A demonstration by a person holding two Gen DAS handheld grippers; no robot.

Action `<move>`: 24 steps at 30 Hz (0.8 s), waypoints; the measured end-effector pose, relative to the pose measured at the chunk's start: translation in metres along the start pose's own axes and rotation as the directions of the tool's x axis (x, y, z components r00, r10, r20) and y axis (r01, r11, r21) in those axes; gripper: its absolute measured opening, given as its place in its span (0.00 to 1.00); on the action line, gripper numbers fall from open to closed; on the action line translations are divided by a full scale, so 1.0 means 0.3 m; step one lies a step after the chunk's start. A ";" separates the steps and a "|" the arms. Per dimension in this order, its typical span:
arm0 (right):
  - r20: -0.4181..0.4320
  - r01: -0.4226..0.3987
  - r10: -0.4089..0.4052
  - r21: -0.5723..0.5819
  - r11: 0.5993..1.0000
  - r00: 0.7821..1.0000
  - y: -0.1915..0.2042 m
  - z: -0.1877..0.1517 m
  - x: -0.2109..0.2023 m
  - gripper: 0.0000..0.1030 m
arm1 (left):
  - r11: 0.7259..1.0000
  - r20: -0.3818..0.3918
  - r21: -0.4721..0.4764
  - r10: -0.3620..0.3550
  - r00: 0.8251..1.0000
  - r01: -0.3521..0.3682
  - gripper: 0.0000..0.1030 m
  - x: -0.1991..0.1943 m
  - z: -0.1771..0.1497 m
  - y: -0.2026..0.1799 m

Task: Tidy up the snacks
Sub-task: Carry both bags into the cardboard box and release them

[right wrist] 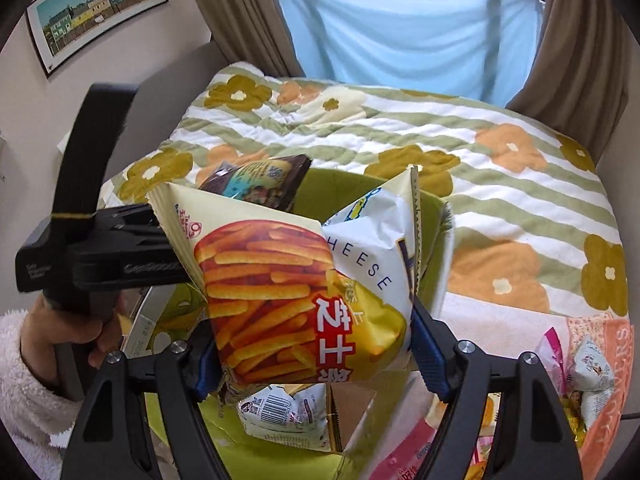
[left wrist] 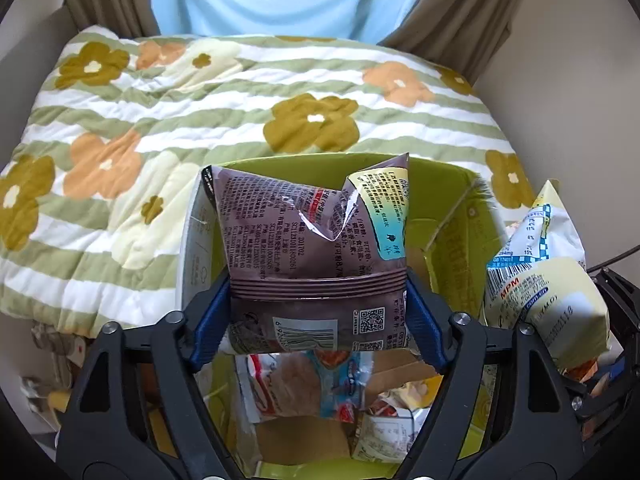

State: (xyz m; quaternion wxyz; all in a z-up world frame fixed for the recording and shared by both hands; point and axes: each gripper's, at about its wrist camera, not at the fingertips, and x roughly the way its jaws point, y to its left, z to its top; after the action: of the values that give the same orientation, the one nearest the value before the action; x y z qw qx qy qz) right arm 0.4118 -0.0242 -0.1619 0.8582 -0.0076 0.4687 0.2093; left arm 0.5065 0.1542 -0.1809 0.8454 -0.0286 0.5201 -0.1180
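Observation:
My left gripper (left wrist: 318, 280) is shut on a brown snack bag (left wrist: 304, 232), its blue pads against the bag's sides. The bag hangs upright over a green bin (left wrist: 448, 184). In the right wrist view the same brown bag (right wrist: 260, 184) shows behind a yellow cheese-stick bag (right wrist: 272, 280). My right gripper (right wrist: 314, 320) is shut on that yellow bag, also above the green bin (right wrist: 344, 184). The yellow bag's back (left wrist: 548, 292) appears at the right of the left wrist view. Several packets (right wrist: 280, 412) lie inside the bin.
The bin sits on a bed with a striped floral quilt (right wrist: 480, 160). More snack packets (right wrist: 592, 368) lie on an orange towel at the right. A hand (right wrist: 60, 332) in a fluffy white sleeve holds the left gripper's handle. Curtains and a blue sheet hang behind the bed.

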 end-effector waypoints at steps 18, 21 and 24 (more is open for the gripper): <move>0.029 0.067 -0.062 -0.183 0.981 0.998 0.031 0.037 0.032 0.74 | 0.991 0.002 -0.131 0.015 1.000 -0.015 0.97 -0.015 -0.056 0.063; 0.037 0.058 -0.052 -0.179 0.982 0.998 0.022 0.046 0.040 0.75 | 0.989 0.012 -0.144 0.026 1.000 -0.024 0.97 -0.040 -0.074 0.071; 0.054 0.063 -0.054 -0.179 0.982 0.997 0.020 0.051 0.040 0.79 | 0.987 0.021 -0.161 0.029 0.999 -0.025 0.97 -0.068 -0.095 0.080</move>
State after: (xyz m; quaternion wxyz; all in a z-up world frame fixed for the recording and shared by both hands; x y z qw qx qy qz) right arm 0.4275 -0.0113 -0.1619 0.8708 -0.0941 0.4264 0.2260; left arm 0.4766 0.1844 -0.1803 0.8479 -0.0910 0.5183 -0.0638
